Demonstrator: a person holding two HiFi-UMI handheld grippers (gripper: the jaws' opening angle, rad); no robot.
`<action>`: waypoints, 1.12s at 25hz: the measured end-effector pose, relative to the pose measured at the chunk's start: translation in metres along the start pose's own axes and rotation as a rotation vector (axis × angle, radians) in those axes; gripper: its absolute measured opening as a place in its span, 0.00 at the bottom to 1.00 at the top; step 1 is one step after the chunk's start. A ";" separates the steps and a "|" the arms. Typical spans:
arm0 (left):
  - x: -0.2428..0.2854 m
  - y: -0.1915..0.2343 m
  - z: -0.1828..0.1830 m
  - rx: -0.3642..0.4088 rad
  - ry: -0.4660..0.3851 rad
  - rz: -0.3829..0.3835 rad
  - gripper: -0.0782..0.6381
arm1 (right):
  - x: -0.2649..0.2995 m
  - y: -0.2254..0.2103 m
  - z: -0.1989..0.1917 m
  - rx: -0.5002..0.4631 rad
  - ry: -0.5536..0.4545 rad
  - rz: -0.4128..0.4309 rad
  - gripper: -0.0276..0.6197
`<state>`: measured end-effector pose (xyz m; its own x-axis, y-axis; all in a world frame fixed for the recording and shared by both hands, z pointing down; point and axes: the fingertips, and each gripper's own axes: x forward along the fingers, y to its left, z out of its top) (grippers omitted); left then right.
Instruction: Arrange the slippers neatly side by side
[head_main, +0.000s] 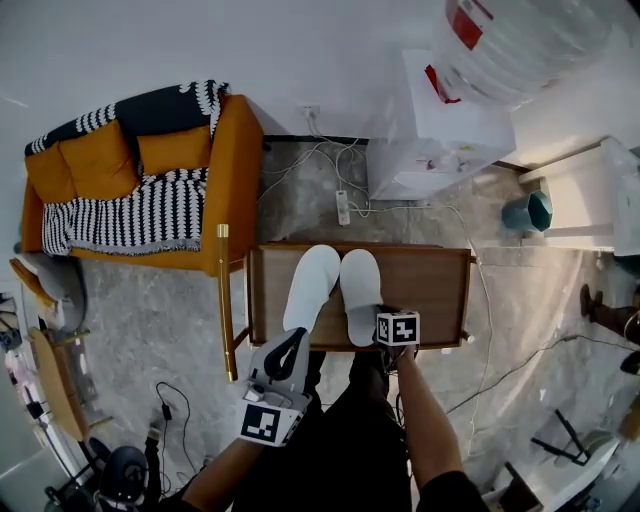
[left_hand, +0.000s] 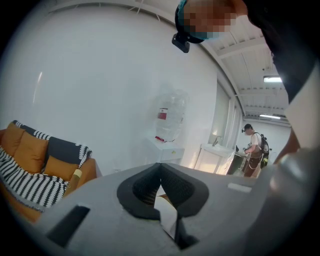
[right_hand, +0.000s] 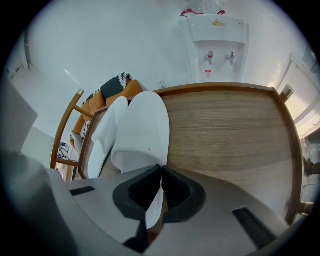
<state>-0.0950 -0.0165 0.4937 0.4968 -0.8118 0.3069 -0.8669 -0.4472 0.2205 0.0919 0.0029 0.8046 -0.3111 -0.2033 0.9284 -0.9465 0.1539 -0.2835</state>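
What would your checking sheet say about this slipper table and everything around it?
Surface: wooden table, rimmed.
Job's things: left slipper and right slipper, white, side by side; left one angled.
Clutter: nothing seen.
Grippers: left tool shut on left slipper's heel; right tool shut on right slipper's heel.
Cables: white cables and power strip on floor behind table.
Surroundings: orange sofa, water dispenser, teal bin.
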 end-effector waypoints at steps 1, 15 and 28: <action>0.000 0.001 -0.001 -0.002 -0.003 0.004 0.13 | 0.000 0.000 0.000 -0.003 0.000 -0.004 0.06; 0.003 0.025 -0.037 0.029 0.093 0.076 0.13 | -0.012 -0.009 -0.005 0.008 -0.009 0.010 0.21; 0.038 0.077 -0.202 0.034 0.529 0.069 0.34 | -0.018 -0.006 -0.003 -0.054 -0.029 0.025 0.21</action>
<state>-0.1344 -0.0062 0.7091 0.3842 -0.5430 0.7467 -0.8946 -0.4189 0.1556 0.1030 0.0088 0.7907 -0.3380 -0.2265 0.9135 -0.9326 0.2110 -0.2927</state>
